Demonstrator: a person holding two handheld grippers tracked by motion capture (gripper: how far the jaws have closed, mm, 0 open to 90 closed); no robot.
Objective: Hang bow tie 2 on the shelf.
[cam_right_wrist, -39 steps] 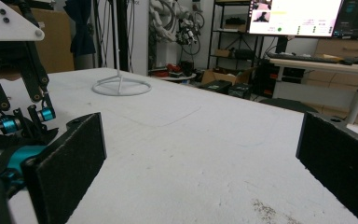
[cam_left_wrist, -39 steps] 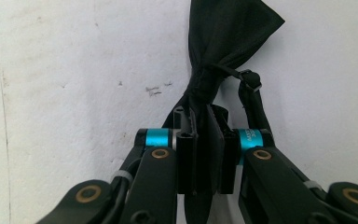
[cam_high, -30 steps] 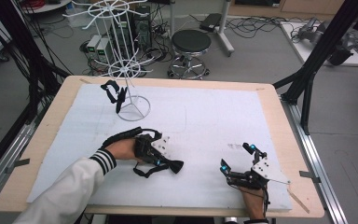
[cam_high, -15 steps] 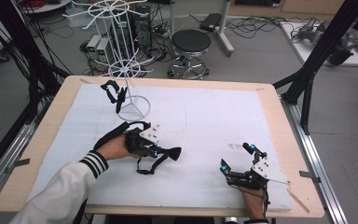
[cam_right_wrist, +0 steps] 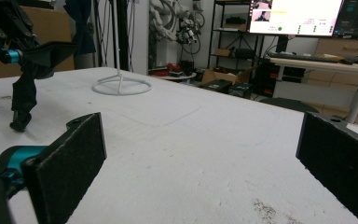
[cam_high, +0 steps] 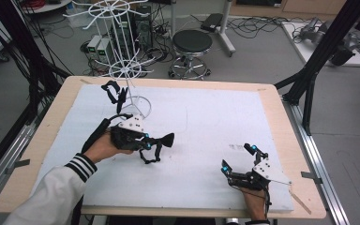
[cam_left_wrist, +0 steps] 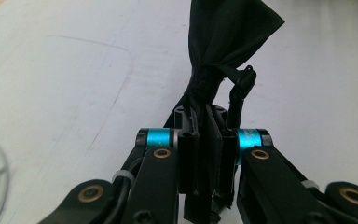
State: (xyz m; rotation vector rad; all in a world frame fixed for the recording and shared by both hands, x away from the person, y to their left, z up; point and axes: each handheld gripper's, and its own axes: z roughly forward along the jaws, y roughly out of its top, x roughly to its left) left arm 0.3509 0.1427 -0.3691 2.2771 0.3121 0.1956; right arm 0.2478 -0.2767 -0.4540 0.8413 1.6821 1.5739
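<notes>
Jaws of your left gripper (cam_high: 146, 141) pinch a black strap (cam_left_wrist: 223, 51) by its bunched end, so its loose loop dangles just above the white mat (cam_high: 206, 122), clear to carry toward the wire rack (cam_high: 122, 61), where a second black strap (cam_high: 114, 91) already hangs. Your right gripper (cam_high: 238, 158) rests wide open and empty near the mat's front edge, well apart, likely kept out of the way.
</notes>
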